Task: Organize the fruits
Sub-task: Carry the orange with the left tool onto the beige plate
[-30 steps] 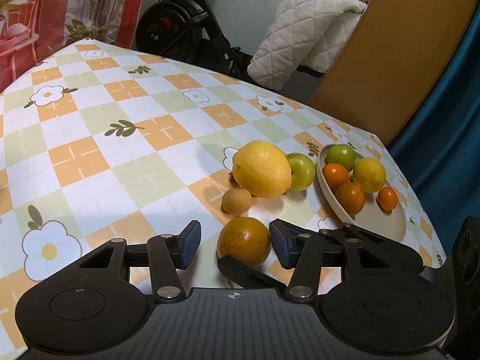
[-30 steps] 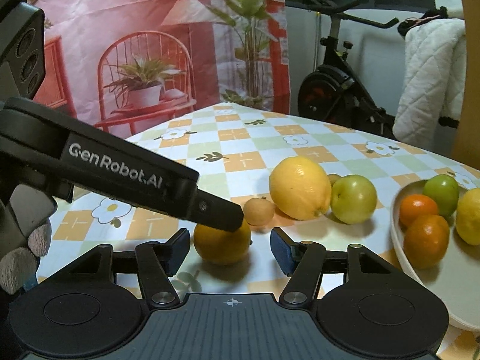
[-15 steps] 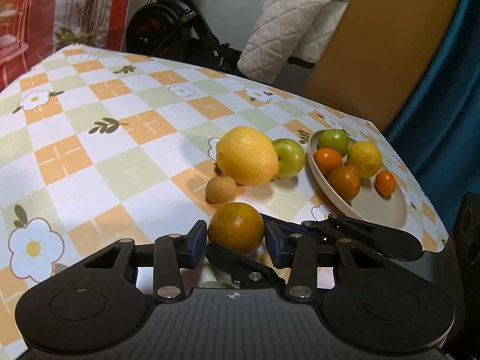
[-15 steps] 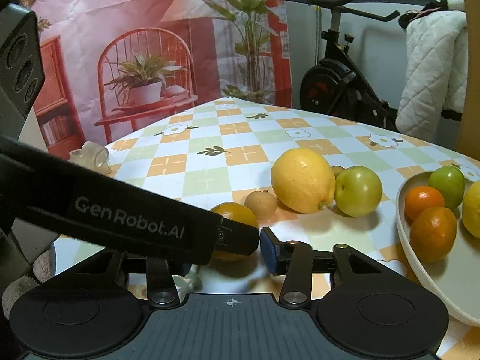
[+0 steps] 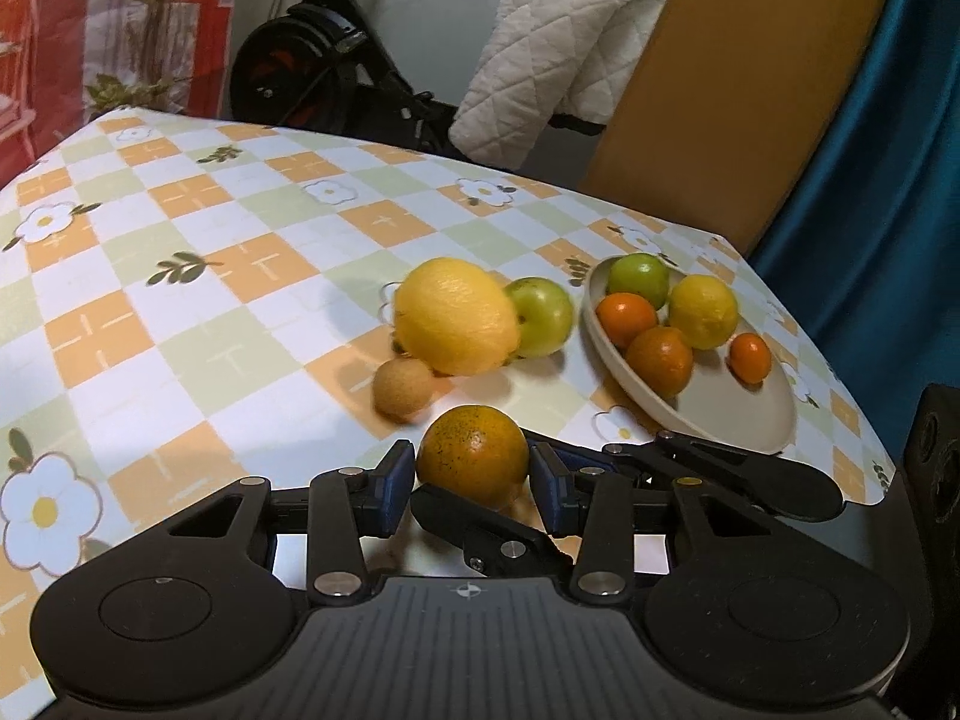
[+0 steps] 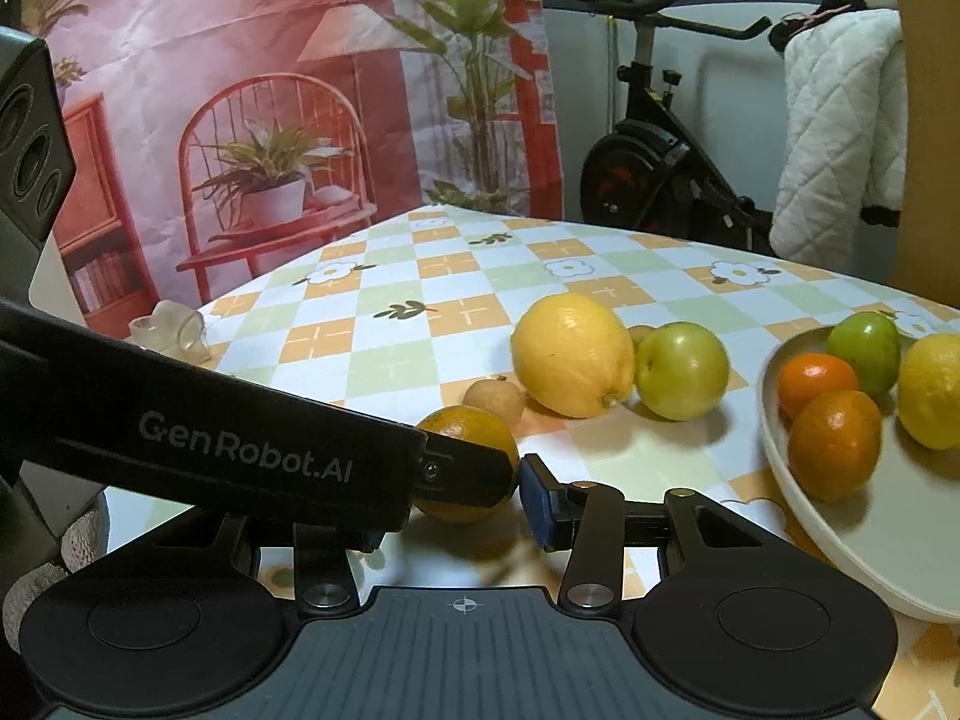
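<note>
We count ten fruits in all: five in the bowl [image 5: 744,426], five on the table [image 5: 240,276]. In the bowl: two oranges, one small tangerine [image 5: 750,357], one lemon [image 5: 703,311], one green fruit [image 5: 637,279]. On the table: one large lemon [image 5: 456,315], one green apple [image 5: 543,317], one speckled orange [image 5: 473,455], two small brown fruits, the far one mostly hidden

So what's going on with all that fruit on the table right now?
Both handheld grippers have just closed in on the same speckled orange near the table's front edge. The left gripper has its blue pads against the orange's sides; the right gripper reaches it from the other side, partly hidden behind the left one. A big lemon, a green fruit and a small brown fruit sit loose on the tablecloth. The bowl holds five fruits.
</note>
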`<state>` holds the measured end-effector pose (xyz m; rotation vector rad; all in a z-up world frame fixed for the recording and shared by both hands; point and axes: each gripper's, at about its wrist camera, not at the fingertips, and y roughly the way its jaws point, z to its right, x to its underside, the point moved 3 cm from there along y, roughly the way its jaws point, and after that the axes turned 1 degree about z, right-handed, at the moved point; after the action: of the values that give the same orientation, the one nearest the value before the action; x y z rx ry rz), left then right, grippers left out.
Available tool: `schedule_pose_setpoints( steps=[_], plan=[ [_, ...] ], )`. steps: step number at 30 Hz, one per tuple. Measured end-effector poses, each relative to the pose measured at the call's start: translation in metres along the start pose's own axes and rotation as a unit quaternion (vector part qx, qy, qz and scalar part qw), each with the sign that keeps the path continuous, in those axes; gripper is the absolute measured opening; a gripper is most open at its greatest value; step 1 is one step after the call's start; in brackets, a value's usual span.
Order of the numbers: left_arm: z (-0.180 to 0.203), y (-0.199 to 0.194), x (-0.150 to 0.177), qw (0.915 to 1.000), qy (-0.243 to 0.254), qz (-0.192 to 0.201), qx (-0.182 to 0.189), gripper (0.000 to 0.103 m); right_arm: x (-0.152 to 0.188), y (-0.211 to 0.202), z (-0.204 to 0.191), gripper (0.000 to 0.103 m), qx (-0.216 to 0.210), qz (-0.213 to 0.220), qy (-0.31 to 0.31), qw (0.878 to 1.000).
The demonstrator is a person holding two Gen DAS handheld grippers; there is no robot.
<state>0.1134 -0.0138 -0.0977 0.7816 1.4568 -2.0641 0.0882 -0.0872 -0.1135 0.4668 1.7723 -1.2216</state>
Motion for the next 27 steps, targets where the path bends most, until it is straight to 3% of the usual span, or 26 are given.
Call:
schedule_pose_setpoints(
  steps=[11,27],
  plan=[
    [0.051,0.013,-0.024,0.9979,0.057,0.007,0.03,0.044,-0.004,-0.036,0.039,0.04,0.053,0.05,0.037,0.997],
    [0.141,0.059,-0.048,0.987,0.147,0.002,0.066,0.044,-0.002,-0.075,0.134,0.04,0.138,0.113,0.132,0.975]
  ],
)
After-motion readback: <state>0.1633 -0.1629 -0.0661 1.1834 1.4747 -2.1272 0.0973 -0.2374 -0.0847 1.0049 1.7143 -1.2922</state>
